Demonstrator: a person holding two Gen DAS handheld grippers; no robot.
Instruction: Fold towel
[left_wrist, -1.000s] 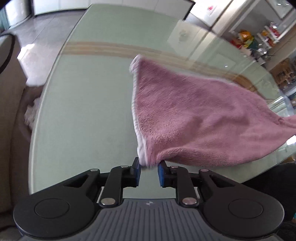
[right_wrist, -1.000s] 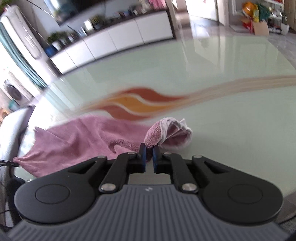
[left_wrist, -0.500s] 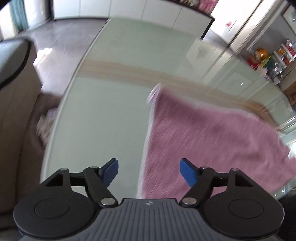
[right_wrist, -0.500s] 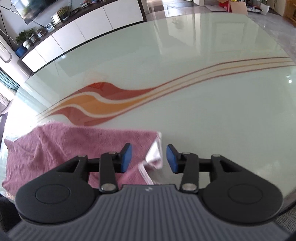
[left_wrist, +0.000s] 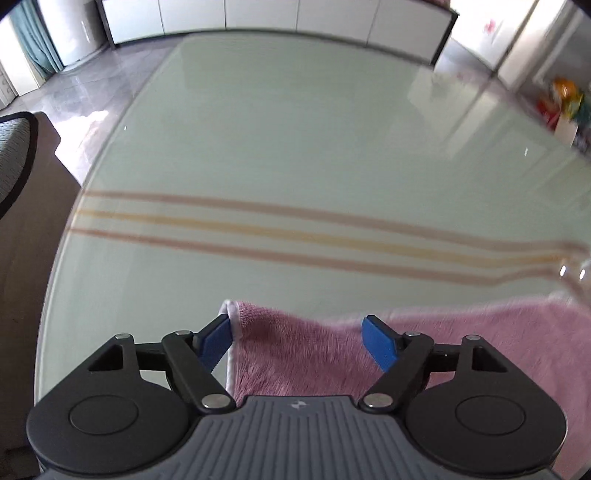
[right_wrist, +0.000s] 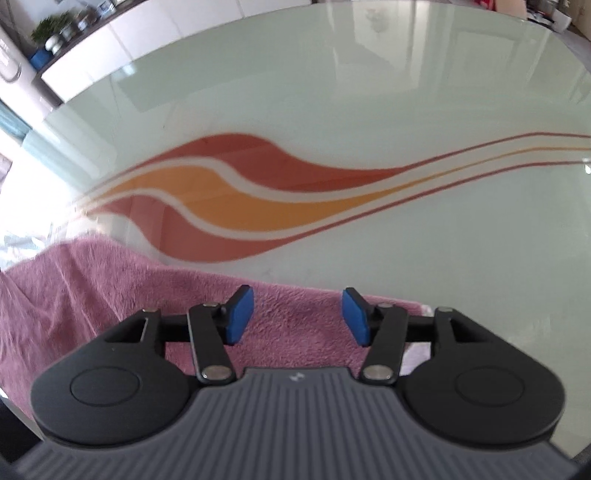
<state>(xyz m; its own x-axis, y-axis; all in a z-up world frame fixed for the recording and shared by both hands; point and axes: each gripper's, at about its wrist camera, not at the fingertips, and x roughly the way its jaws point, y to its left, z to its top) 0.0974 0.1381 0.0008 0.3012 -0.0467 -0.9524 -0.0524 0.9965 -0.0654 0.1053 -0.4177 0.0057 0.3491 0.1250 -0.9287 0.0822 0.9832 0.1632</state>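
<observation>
A pink terry towel (left_wrist: 480, 343) with a white hem lies flat on the glass table near its front edge; it also shows in the right wrist view (right_wrist: 110, 295). My left gripper (left_wrist: 297, 341) is open and empty above the towel's left corner. My right gripper (right_wrist: 298, 317) is open and empty above the towel's right end. The towel's near part is hidden under both gripper bodies.
The round pale-green glass table (left_wrist: 295, 147) has red and orange stripes (right_wrist: 240, 206) across its middle. A chair (left_wrist: 18, 155) stands at the left of the table. White cabinets (left_wrist: 258, 14) line the far wall.
Both grippers let go of the towel corners and opened wide. The towel dropped flat on the table, and both grippers now sit lower over it.
</observation>
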